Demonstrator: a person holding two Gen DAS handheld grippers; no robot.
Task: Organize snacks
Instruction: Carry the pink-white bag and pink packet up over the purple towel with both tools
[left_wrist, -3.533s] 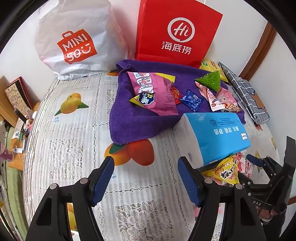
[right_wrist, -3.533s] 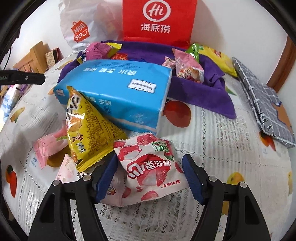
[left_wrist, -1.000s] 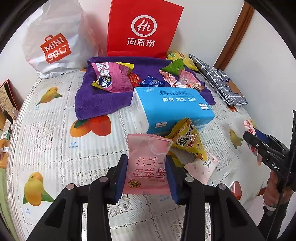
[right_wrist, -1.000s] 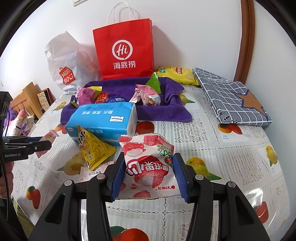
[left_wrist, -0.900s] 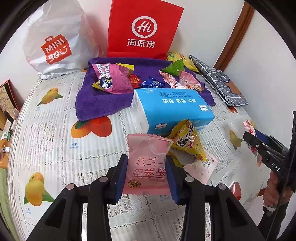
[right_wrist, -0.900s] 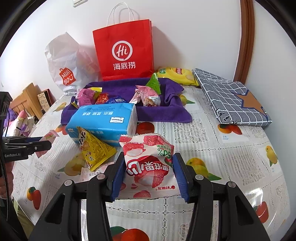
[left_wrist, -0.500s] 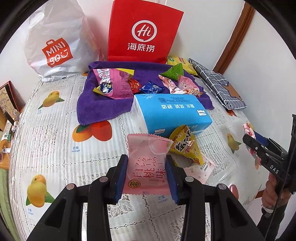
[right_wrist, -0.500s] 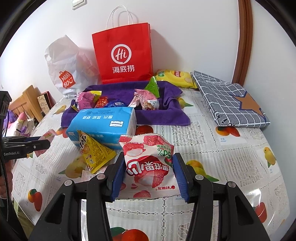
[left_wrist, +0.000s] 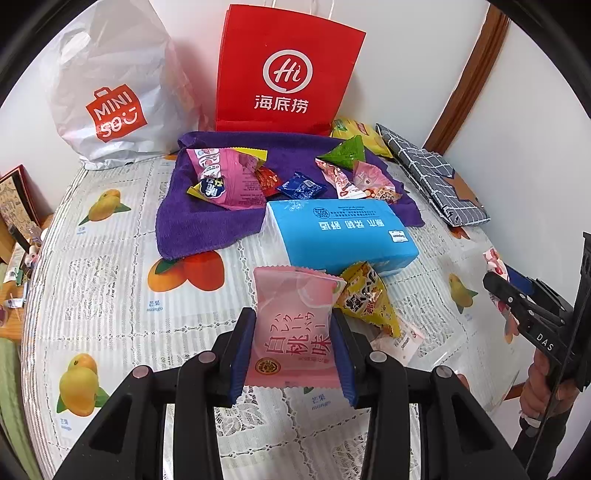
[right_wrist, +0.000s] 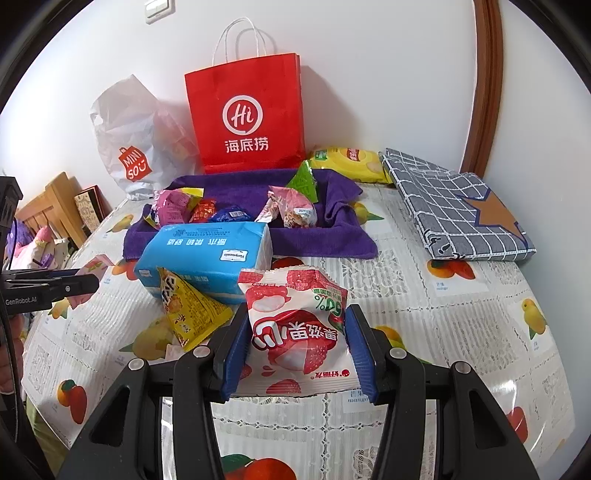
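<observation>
Left claw (left_wrist: 291, 354) gripped a pink peach-flavour snack packet (left_wrist: 293, 332) at lower centre of its frame; right claw (right_wrist: 297, 349) clamped a strawberry snack packet (right_wrist: 295, 325) likewise, both above the fruit-print worktop (left_wrist: 110, 258), below the purple towel (left_wrist: 207, 218).

Table under a fruit-print lace-pattern cover (left_wrist: 110, 266), purple towel (left_wrist: 207, 221) lying on it as landmark, blue tissue pack (left_wrist: 343, 236) sitting just in front of the towel, yellow triangular snack (left_wrist: 369, 299) leaning against that pack, red paper bag (left_wrist: 284, 70) and white plastic bag (left_wrist: 110, 85) standing behind the towel, grey checked cloth (right_wrist: 458, 206) lying to its right.
</observation>
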